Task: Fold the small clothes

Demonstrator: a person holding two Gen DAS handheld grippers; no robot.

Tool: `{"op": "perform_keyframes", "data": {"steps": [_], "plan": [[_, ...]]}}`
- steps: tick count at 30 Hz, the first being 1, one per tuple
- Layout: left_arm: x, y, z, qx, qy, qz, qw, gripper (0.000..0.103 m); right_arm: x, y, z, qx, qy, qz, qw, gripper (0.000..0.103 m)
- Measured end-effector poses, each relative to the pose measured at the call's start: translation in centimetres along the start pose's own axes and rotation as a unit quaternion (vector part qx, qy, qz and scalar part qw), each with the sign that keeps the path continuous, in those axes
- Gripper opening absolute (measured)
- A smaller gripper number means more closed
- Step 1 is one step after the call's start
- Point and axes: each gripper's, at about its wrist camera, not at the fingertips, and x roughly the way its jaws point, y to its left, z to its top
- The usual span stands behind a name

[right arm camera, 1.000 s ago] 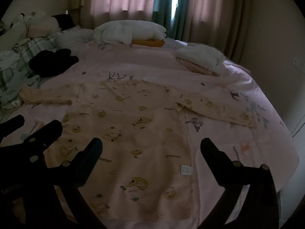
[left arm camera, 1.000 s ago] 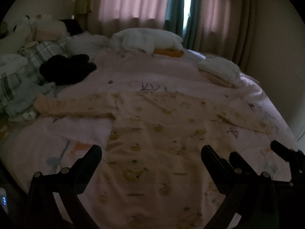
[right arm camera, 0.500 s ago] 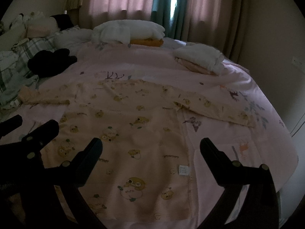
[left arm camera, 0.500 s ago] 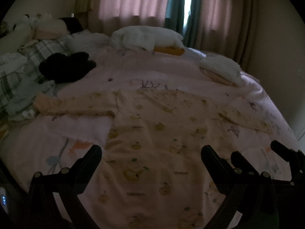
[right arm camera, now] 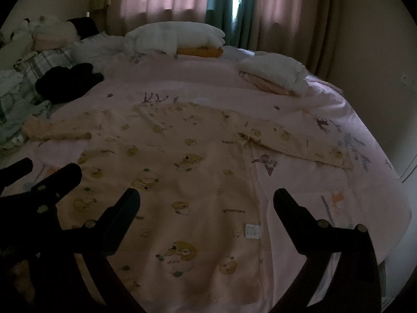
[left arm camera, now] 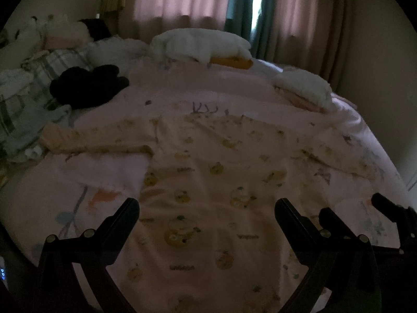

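Lying flat and face-up on the pink bed (left arm camera: 234, 88), the printed shirt (left arm camera: 208, 182) has both sleeves spread wide, likely so the folds can start from a smooth shape. Left tool (left arm camera: 206, 206) and right tool (right arm camera: 206, 195) hover over its near hem, each released and gripping nothing. A folded pile (right arm camera: 273, 73) waits at the far right. Dim light blurs the print, and the shirt's near edge is cut off.
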Motion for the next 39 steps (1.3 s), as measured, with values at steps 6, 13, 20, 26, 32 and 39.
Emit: {"op": "perform_keyframes", "data": {"steps": [6,13,20,26,32,39], "plan": [[1.1,0.1,0.1,-0.005,0.011,-0.003,0.9999,0.103,0.8,-0.5,-0.1,0.004,0.007,-0.003,1.000,0.102],[2.0,0.1,0.1,-0.004,0.020,-0.006,0.9998,0.103,1.8,-1.4,-0.2,0.014,0.016,-0.006,1.000,0.102],[3.0,0.1,0.0,0.001,0.025,0.004,0.9997,0.103,2.7,-2.1,-0.4,0.021,0.026,-0.009,0.999,0.102],[3.7,0.4,0.1,-0.005,0.028,0.006,0.9996,0.103,2.9,-2.6,-0.4,0.027,0.024,-0.014,0.999,0.102],[4.7,1.2,0.4,-0.008,0.029,0.000,0.9996,0.103,3.3,-3.1,-0.3,0.033,0.026,-0.016,0.999,0.102],[9.3,4.3,2.9,-0.024,0.047,-0.003,0.9986,0.098,3.8,-5.1,-1.1,0.049,0.034,-0.031,0.998,0.102]]}}
